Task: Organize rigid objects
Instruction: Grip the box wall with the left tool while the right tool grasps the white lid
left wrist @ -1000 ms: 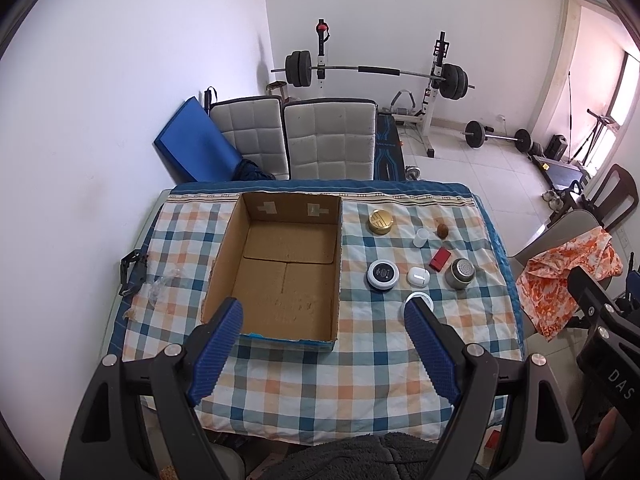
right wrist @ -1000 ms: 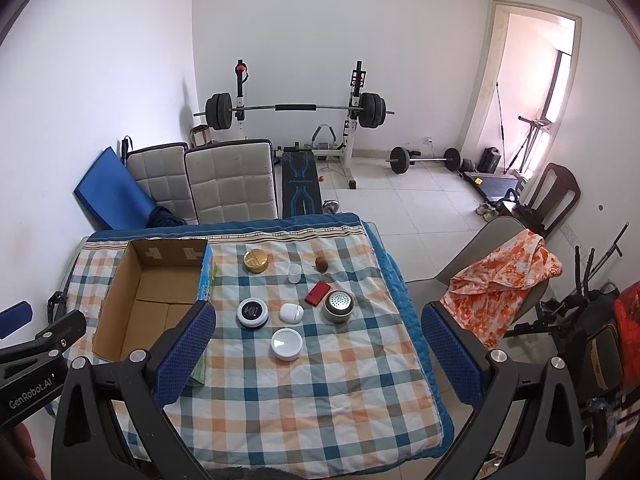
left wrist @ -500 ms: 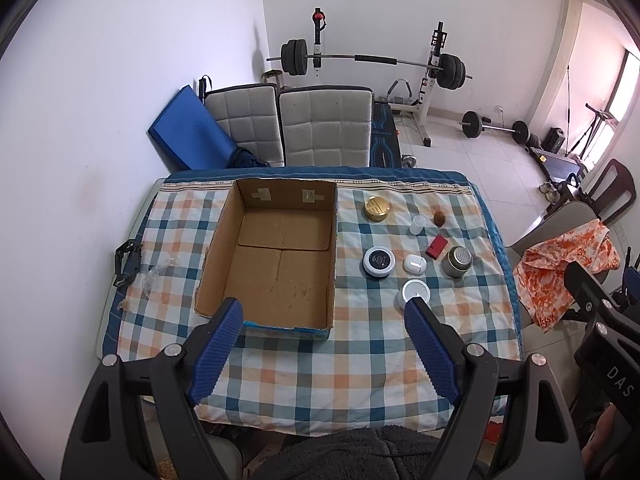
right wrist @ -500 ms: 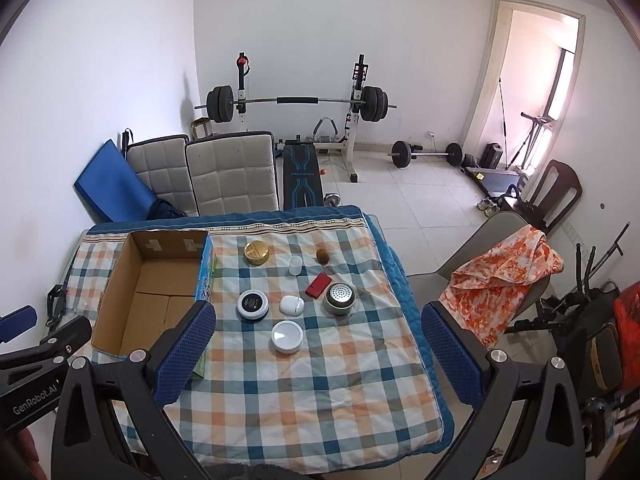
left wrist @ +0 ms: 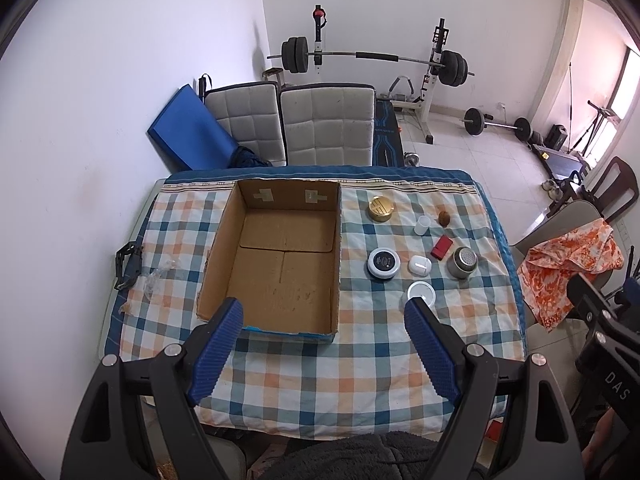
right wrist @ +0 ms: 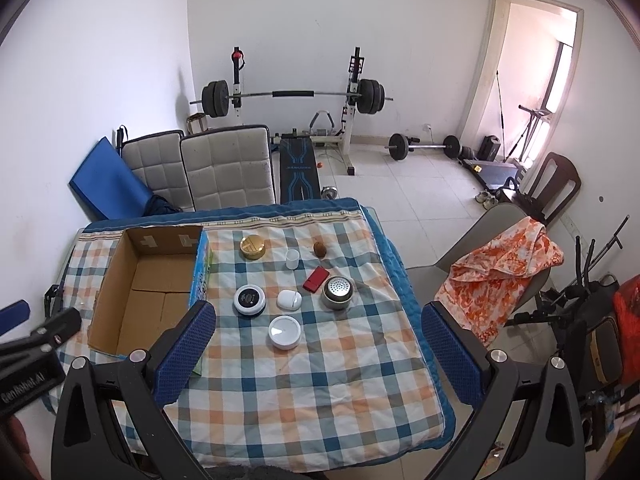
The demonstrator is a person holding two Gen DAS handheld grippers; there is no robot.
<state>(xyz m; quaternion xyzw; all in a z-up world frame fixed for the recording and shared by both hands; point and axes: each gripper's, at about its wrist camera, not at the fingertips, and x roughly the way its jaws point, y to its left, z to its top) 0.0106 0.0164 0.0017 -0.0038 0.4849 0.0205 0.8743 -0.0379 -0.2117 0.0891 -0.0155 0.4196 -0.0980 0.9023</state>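
Note:
An empty cardboard box (left wrist: 280, 256) (right wrist: 148, 292) lies on the left half of the checked tablecloth (left wrist: 320, 364) (right wrist: 304, 380). To its right sit several small items: a gold tin (left wrist: 381, 209) (right wrist: 252, 248), a white cup (left wrist: 422, 225) (right wrist: 292, 259), a brown nut-like object (left wrist: 443, 218) (right wrist: 319, 249), a red case (left wrist: 441, 247) (right wrist: 316, 279), a steel shaker (left wrist: 463, 262) (right wrist: 337, 292), a black-lidded jar (left wrist: 383, 263) (right wrist: 249, 299), an earbud case (left wrist: 418, 266) (right wrist: 289, 299) and a white round puck (left wrist: 421, 292) (right wrist: 285, 332). My left gripper (left wrist: 324, 316) and right gripper (right wrist: 316, 320) hover open, high above the table's near edge, holding nothing.
A black clip (left wrist: 128, 258) and crumpled clear plastic (left wrist: 158, 276) lie at the table's left edge. Two padded chairs (left wrist: 320, 124) stand behind the table, a chair draped with orange cloth (right wrist: 500, 268) to its right. A barbell rack (right wrist: 292, 96) stands at the back wall.
Both grippers have risen and pulled back, so the table looks smaller and lower in both views. Nothing on the table has moved.

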